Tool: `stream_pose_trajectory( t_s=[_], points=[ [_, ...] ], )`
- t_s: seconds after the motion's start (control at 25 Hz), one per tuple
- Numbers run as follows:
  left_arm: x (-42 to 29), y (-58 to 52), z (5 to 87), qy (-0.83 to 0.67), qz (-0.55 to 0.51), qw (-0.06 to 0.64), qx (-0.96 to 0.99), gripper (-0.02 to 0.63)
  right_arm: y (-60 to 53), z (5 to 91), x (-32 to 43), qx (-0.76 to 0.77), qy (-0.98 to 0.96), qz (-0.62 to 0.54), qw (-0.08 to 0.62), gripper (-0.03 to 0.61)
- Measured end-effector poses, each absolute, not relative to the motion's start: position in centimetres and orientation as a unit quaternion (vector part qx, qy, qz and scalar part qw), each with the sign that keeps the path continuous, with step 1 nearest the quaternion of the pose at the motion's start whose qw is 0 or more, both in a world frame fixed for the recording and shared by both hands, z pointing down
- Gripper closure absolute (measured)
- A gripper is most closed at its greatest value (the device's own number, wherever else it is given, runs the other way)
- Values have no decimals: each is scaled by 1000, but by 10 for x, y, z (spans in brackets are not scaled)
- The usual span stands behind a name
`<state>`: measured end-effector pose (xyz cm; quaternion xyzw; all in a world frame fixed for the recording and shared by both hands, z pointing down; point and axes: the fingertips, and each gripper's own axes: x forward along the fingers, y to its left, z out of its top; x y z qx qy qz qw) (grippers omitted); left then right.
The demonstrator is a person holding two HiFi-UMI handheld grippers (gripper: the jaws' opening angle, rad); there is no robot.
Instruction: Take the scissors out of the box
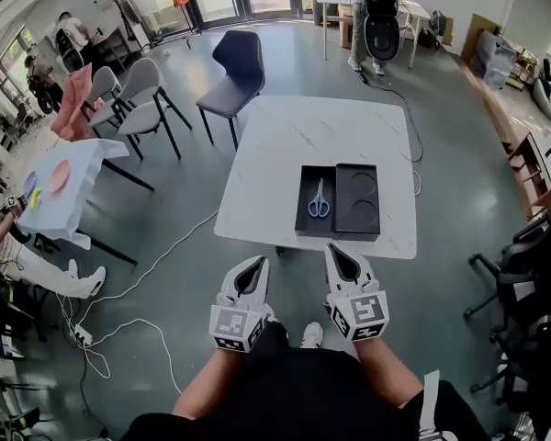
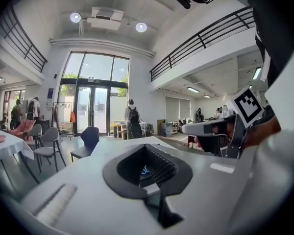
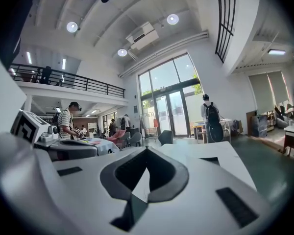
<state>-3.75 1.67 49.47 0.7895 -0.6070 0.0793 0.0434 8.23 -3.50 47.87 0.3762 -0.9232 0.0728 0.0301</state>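
The scissors (image 1: pixel 319 198) have blue handles and lie in the left half of an open black box (image 1: pixel 304 224). The box sits near the front edge of a white marble table (image 1: pixel 294 136). Both grippers hover short of that edge, side by side and pointing at the box. My left gripper (image 1: pixel 256 262) is shut and empty. My right gripper (image 1: pixel 335 250) is shut too, with nothing in it. In the left gripper view, a blue bit of the scissors (image 2: pixel 145 171) shows through the gap behind the left gripper's (image 2: pixel 148 148) closed tips. The right gripper view shows the right gripper (image 3: pixel 146 151) over the white tabletop (image 3: pixel 206 155).
A black chair (image 1: pixel 234 58) stands at the table's far side, and grey chairs (image 1: pixel 133 99) stand to its left. A pale blue table (image 1: pixel 69 177) with plates is further left. Cables (image 1: pixel 138 283) run across the floor, and office chairs (image 1: pixel 523 274) crowd the right.
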Motion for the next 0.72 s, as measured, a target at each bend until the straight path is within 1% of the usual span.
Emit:
stream_pose_trajectory(
  t_s=[0.24, 0.4, 0.72],
  points=[
    [-57, 0, 503, -613, 85, 50, 784, 604, -52, 484, 83, 380, -922, 72, 33, 572],
    [-66, -20, 505, -606, 85, 52, 789, 604, -68, 490, 81, 387, -918, 68, 48, 572],
    [-87, -67, 508, -578, 80, 63, 810, 604, -128, 489, 75, 435, -895, 74, 59, 572]
  ],
)
